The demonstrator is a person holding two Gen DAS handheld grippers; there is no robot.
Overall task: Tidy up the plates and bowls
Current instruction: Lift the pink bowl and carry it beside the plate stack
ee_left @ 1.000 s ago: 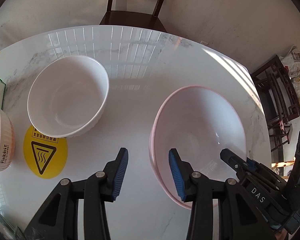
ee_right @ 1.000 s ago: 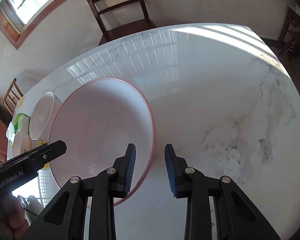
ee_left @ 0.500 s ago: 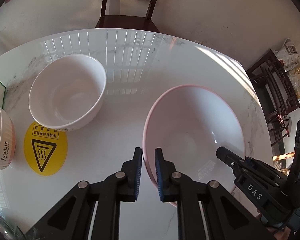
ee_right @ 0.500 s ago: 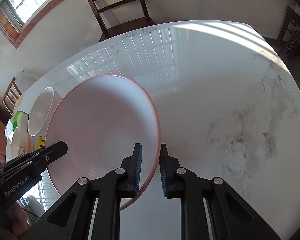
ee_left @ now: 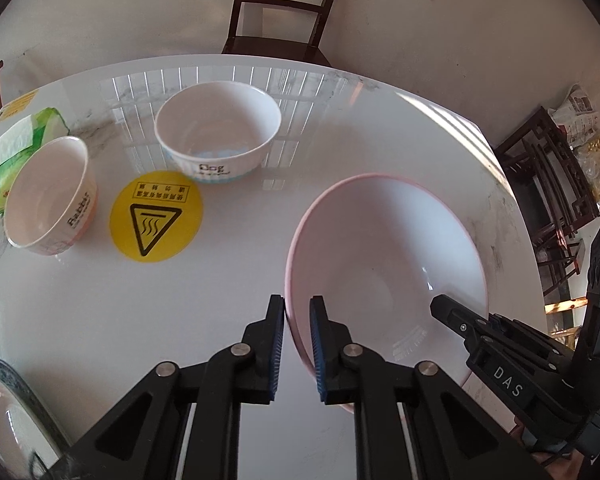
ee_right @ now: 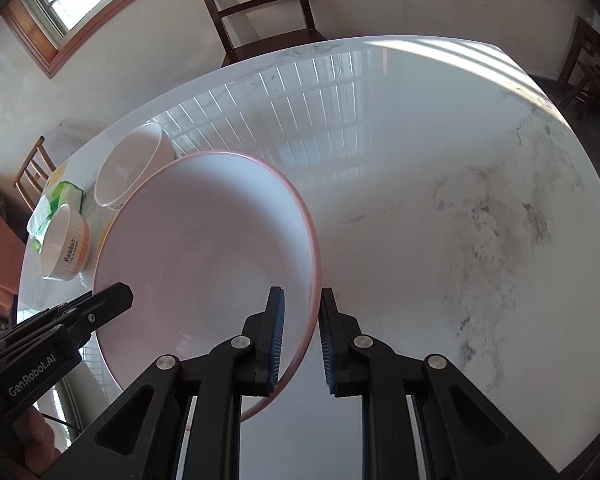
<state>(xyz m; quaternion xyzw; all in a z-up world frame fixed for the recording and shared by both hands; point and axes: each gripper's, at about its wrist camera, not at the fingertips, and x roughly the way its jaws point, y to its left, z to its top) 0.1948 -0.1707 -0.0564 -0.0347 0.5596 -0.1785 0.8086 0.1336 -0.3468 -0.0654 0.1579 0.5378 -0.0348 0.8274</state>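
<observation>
A large pink-rimmed bowl (ee_left: 384,264) is held between both grippers over the white marble table (ee_left: 100,320). My left gripper (ee_left: 296,344) is shut on its left rim, one blue pad inside and one outside. My right gripper (ee_right: 302,340) is shut on the opposite rim of the large pink-rimmed bowl (ee_right: 204,264). A white "Dog" bowl (ee_left: 218,132) stands at the back. A smaller "Rabbit" bowl (ee_left: 50,192) stands at the left. The right gripper's body shows at the lower right of the left wrist view.
A yellow round hot-surface sticker (ee_left: 156,216) lies between the small bowls and the pink bowl. A green packet (ee_left: 16,152) lies at the far left. A patterned plate (ee_left: 12,420) pokes in at the lower left edge. A dark wooden chair (ee_left: 284,4) stands behind the table.
Both grippers closed onto the pink bowl's rim, then carried it across the table. The Dog and Rabbit bowls and the sticker now show further right in the left wrist view.
</observation>
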